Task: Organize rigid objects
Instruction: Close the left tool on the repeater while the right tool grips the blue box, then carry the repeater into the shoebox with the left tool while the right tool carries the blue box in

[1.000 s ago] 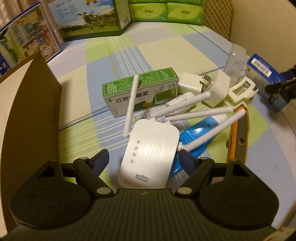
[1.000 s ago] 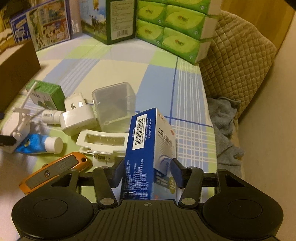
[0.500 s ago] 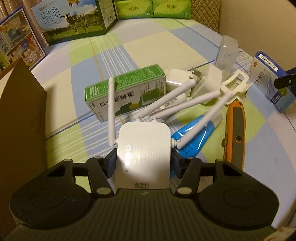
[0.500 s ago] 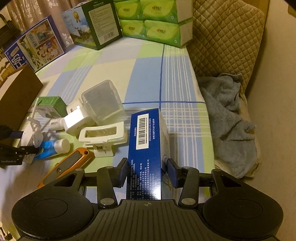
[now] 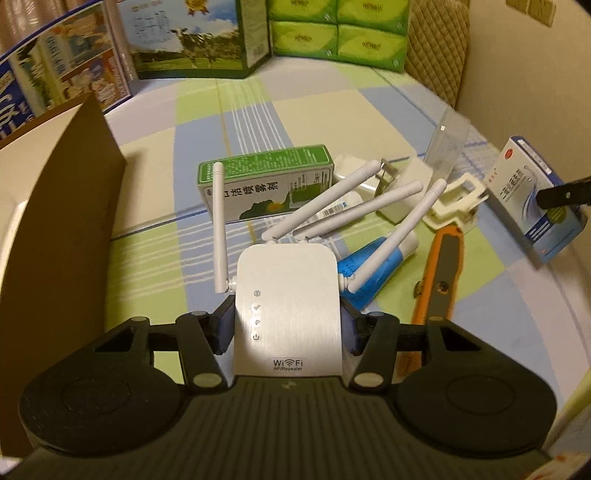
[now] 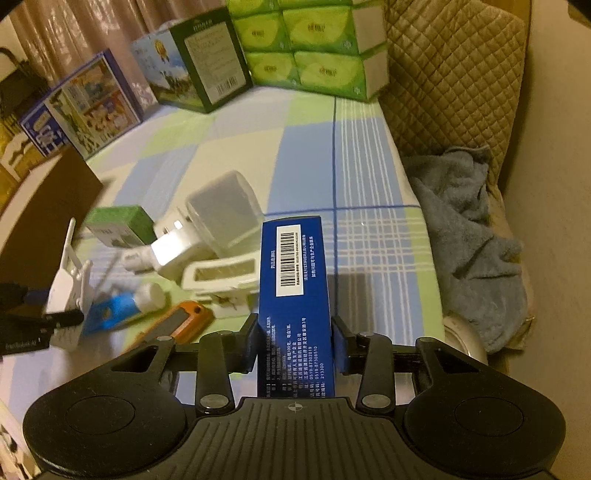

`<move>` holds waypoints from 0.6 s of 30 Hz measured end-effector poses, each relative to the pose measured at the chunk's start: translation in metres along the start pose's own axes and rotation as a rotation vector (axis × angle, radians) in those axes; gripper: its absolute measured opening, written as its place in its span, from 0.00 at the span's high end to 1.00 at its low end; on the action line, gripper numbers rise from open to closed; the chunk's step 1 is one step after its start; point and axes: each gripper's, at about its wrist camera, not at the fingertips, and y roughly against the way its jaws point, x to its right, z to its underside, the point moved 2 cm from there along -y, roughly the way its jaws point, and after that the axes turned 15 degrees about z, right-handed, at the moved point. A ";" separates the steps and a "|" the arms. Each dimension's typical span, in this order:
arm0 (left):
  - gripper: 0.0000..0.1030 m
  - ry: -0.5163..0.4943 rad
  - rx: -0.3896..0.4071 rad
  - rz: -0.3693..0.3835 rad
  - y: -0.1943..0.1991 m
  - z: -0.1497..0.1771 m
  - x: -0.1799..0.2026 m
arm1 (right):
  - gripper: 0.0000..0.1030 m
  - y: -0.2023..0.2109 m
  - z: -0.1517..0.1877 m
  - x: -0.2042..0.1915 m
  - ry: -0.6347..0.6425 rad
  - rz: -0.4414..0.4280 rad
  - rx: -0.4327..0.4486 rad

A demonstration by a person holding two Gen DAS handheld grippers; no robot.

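Note:
My left gripper (image 5: 287, 328) is shut on a white WiFi repeater (image 5: 287, 306) with several white antennas and holds it above the checked cloth. It also shows in the right wrist view (image 6: 68, 291). My right gripper (image 6: 295, 343) is shut on a blue medicine box (image 6: 295, 295) and holds it up off the cloth; the box also shows at the right of the left wrist view (image 5: 535, 206). On the cloth lie a green box (image 5: 266, 181), a blue tube (image 5: 369, 273), an orange utility knife (image 5: 439, 277), a white clip (image 5: 454, 206) and a clear plastic box (image 6: 225, 210).
An open cardboard box (image 5: 55, 206) stands at the left. Milk cartons (image 5: 184, 37) and green tissue packs (image 5: 340, 29) line the back. A quilted cushion (image 6: 454, 81) and a blue-grey towel (image 6: 465, 236) lie at the right, past the bed's edge.
My left gripper closed on the WiFi repeater and lifted it off the pile. My right gripper lifted the blue box higher and tilted it.

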 end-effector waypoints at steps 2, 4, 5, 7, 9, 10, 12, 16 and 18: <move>0.50 0.010 0.024 0.004 0.011 0.001 0.001 | 0.65 0.009 -0.001 -0.005 -0.011 -0.011 0.010; 0.50 0.021 0.054 0.013 0.025 0.000 0.001 | 0.65 0.020 -0.002 -0.013 -0.011 -0.018 0.027; 0.50 0.024 0.069 0.018 0.032 0.000 0.000 | 0.65 0.026 -0.002 -0.019 -0.012 -0.024 0.036; 0.50 0.020 0.100 0.025 0.048 -0.003 -0.001 | 0.65 0.038 -0.003 -0.032 -0.016 -0.044 0.051; 0.50 0.015 0.126 0.034 0.066 -0.005 -0.005 | 0.65 0.050 -0.003 -0.048 -0.026 -0.071 0.064; 0.50 0.010 0.137 0.038 0.074 -0.007 -0.008 | 0.65 0.056 -0.003 -0.059 -0.031 -0.089 0.070; 0.50 0.002 0.151 0.040 0.089 -0.008 -0.016 | 0.65 0.066 -0.004 -0.083 -0.039 -0.123 0.085; 0.50 0.009 0.168 0.030 0.121 -0.007 -0.047 | 0.65 0.083 -0.008 -0.141 -0.062 -0.200 0.096; 0.50 0.017 0.178 0.014 0.136 -0.005 -0.067 | 0.65 0.089 -0.014 -0.174 -0.057 -0.244 0.105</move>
